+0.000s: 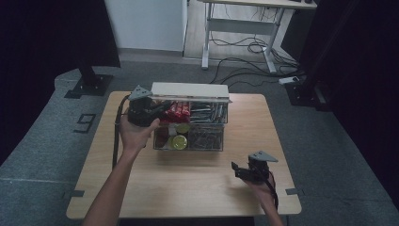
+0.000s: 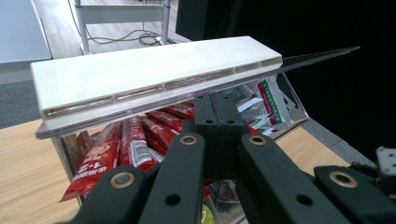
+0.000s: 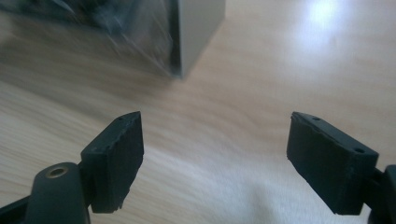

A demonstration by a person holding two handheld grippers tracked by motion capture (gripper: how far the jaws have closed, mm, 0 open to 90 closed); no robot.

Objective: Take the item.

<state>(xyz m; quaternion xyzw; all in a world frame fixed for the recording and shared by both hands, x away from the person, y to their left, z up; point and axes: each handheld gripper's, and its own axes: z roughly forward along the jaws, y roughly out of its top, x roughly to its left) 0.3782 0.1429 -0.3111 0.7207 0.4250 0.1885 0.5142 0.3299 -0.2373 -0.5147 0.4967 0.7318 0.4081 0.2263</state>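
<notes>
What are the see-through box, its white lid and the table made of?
The box looks like clear hard plastic: you can see the packets through its walls. The lid seems to be glossy white plastic, smooth with moulded slots along its edge. The table shows pale wood grain, probably a laminate or veneer.

A light wooden table (image 1: 141, 188) stands on grey carpet (image 1: 42, 141) in a dim room. Behind it, a white desk frame (image 1: 235, 26) rises over a tangle of black cables (image 1: 244, 59) and a power strip (image 1: 289, 80). Black curtains (image 1: 47, 33) hang on both sides, with a black stand base (image 1: 88, 85) at the left.
</notes>
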